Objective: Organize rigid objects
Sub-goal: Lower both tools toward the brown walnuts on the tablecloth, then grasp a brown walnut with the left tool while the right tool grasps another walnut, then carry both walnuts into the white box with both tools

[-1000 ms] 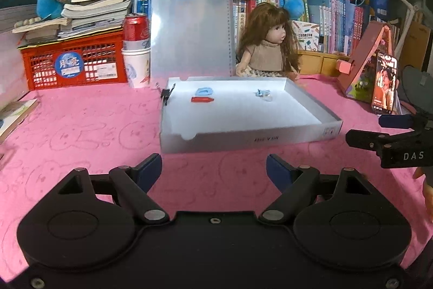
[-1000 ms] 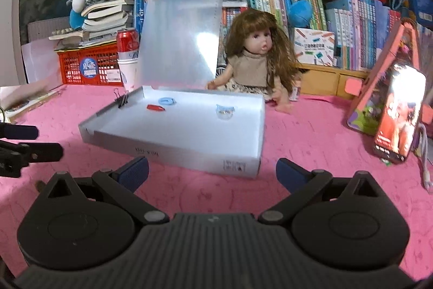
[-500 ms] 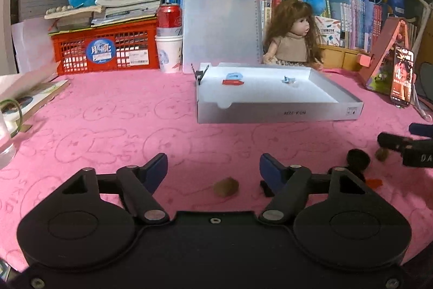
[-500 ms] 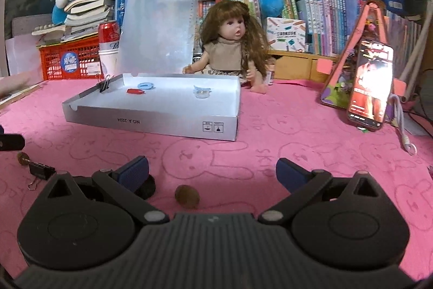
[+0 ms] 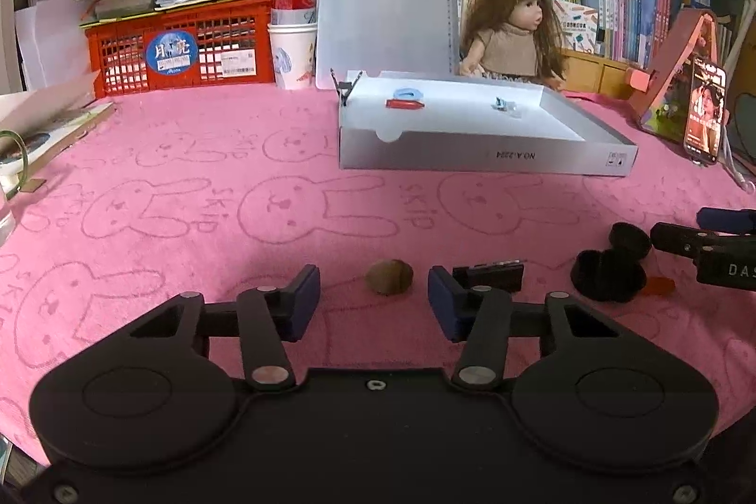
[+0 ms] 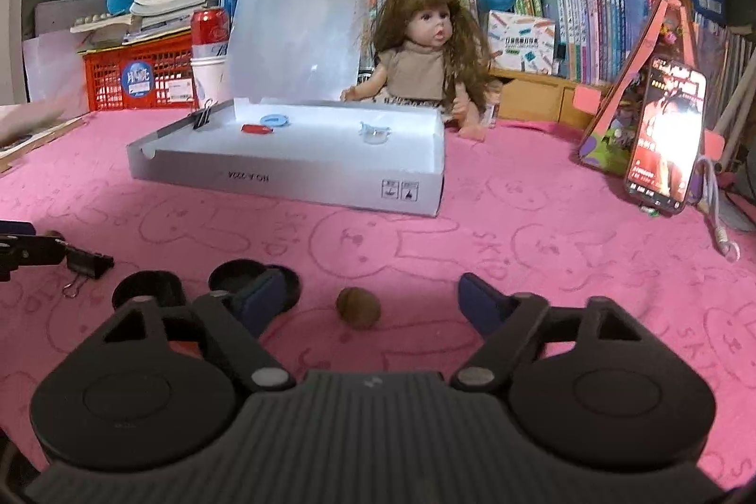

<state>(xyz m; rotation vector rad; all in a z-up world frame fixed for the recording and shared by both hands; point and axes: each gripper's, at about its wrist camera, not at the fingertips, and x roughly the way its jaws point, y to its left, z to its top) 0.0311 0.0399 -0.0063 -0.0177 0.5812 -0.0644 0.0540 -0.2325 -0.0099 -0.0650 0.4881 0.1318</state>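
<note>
A brown nut (image 5: 390,276) lies on the pink cloth just ahead of my left gripper (image 5: 373,286), in line with the gap; its jaws are closing and the pads do not touch it. A black binder clip (image 5: 489,275) lies beside the right fingertip. A second brown nut (image 6: 358,308) rests between the fingers of my right gripper (image 6: 371,296), whose jaws are also closing, still well apart from it. Two black round caps (image 6: 149,289) lie by its left finger. The white box (image 6: 293,168) behind holds a red piece (image 6: 256,129), a blue ring (image 6: 274,119) and a small clear piece (image 6: 374,132).
A doll (image 6: 425,50), a clear clipboard (image 5: 385,3), a red crate (image 5: 179,46) with books, a cup with a can (image 5: 290,50) and shelves of books line the back. A lit phone (image 6: 664,135) leans at the right. An orange bit (image 5: 659,286) lies by the caps.
Both grippers have sunk towards the cloth and drawn back from the box. The nuts, clip and caps have come into view. Both pairs of jaws have narrowed, the left more.
</note>
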